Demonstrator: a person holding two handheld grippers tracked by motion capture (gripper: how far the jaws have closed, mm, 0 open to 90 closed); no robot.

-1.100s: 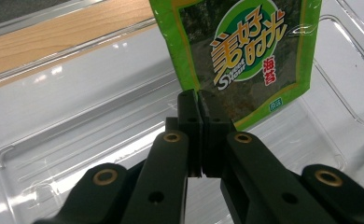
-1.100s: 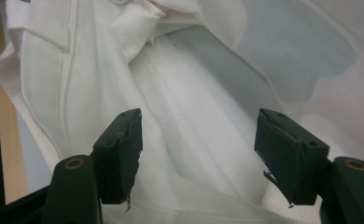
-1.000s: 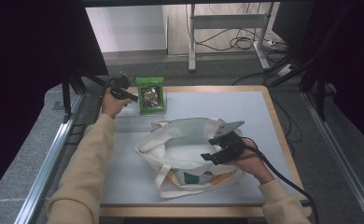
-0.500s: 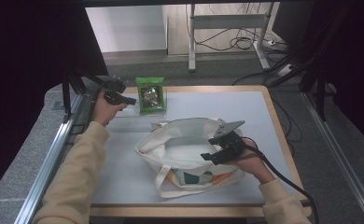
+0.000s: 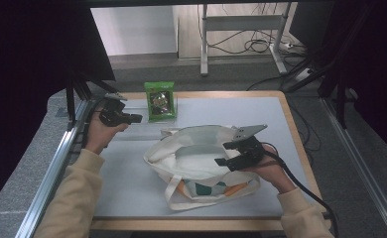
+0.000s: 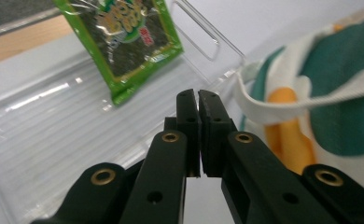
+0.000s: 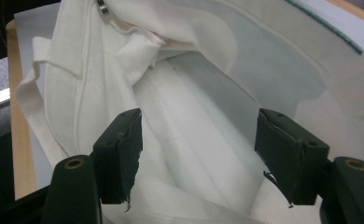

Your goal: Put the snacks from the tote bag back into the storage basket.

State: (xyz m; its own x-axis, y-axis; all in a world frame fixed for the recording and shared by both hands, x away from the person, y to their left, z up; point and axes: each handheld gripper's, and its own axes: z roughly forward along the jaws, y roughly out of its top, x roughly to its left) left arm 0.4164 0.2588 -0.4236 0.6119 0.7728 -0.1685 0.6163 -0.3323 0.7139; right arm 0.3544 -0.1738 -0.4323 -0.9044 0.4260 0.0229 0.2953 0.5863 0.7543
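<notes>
The left tool (image 5: 132,118) is held level near the far left corner of the desk (image 5: 290,119), its black jaws pressed together with nothing between them; a hair of a gap shows between the pads (image 6: 189,116) in the left gripper view, where the jaws have just been easing apart. Just past its tip stands one green foil snack packet with a dark window (image 5: 160,100), leaning upright inside a clear ribbed plastic tray (image 6: 54,126). The tool does not touch the packet. The tray's transparent wall rises between the packet and the bag.

The right tool (image 5: 229,156) hovers at the near right rim of one white cotton tote bag with a green and orange print (image 5: 191,163), which lies in the middle of the desk with its mouth gaping open. Its jaws are spread wide and point into the bag's pale lining (image 7: 194,121); the pads press on nothing. A folded hem and a strap (image 7: 45,56) lie to the left of the opening in the right gripper view.

Both forearms wear cream sleeves (image 5: 77,198). The left arm stretches forward along the desk's left edge, the right bends inward over the bag. A black cable (image 5: 300,186) trails from the right tool.
</notes>
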